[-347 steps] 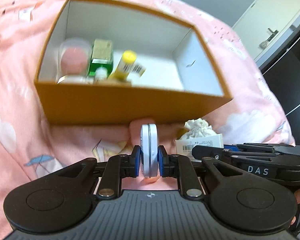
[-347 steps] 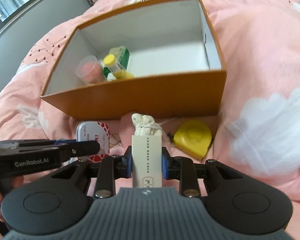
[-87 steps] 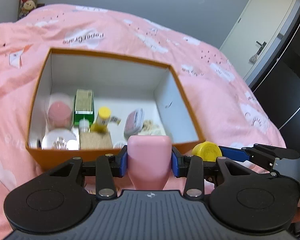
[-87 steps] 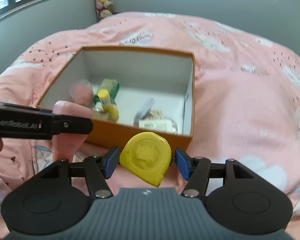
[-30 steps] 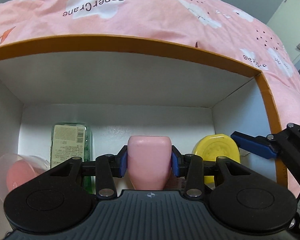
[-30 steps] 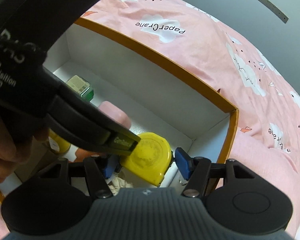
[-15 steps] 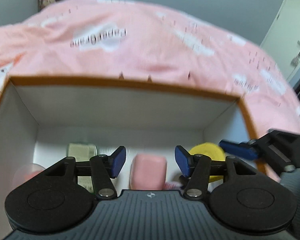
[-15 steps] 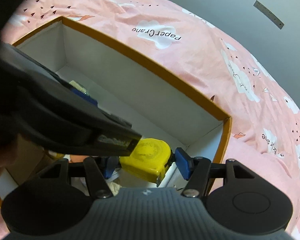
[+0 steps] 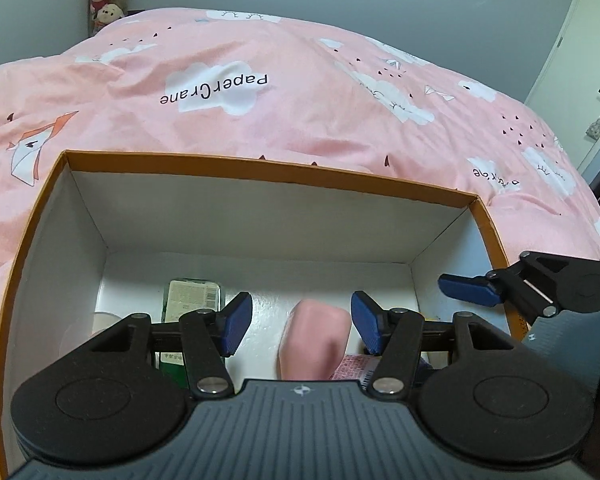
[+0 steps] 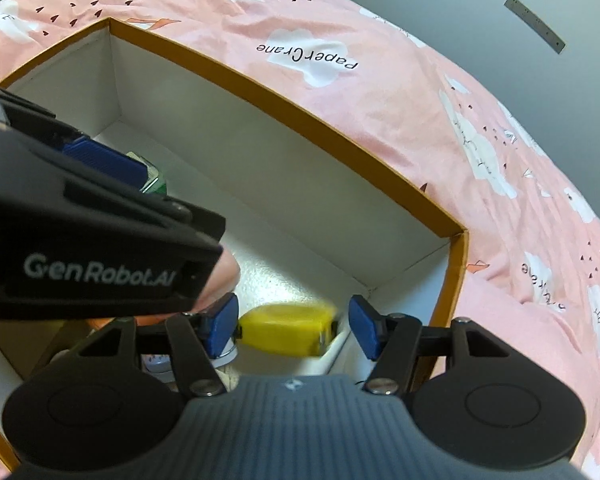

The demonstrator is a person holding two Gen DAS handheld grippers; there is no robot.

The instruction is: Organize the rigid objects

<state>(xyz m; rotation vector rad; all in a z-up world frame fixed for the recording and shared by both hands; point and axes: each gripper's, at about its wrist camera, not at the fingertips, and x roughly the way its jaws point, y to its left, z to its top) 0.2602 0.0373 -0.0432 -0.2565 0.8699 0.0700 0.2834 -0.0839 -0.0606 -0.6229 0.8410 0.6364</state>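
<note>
An orange cardboard box (image 9: 260, 168) with white inner walls sits on a pink bedspread. My left gripper (image 9: 296, 322) is open above the box floor. A pink block (image 9: 314, 340) lies free below and between its jaws. My right gripper (image 10: 292, 326) is open too, and a blurred yellow tape measure (image 10: 288, 330) lies loose between its jaws, near the box's right wall (image 10: 456, 276). The left gripper's body (image 10: 80, 248) fills the left of the right wrist view. One blue fingertip (image 9: 466, 290) of the right gripper shows in the left wrist view.
A green carton (image 9: 192, 296) lies on the box floor at the left, beside a clear round tub (image 9: 88, 328). A pink patterned packet (image 9: 352, 368) lies under the left gripper's right jaw. The bedspread (image 9: 300, 92) surrounds the box. A door (image 9: 592, 60) stands at the far right.
Both grippers have let go inside the box. The left opened half a second ago and has lifted since, leaving the pink block down. The right has just opened off the yellow tape measure.
</note>
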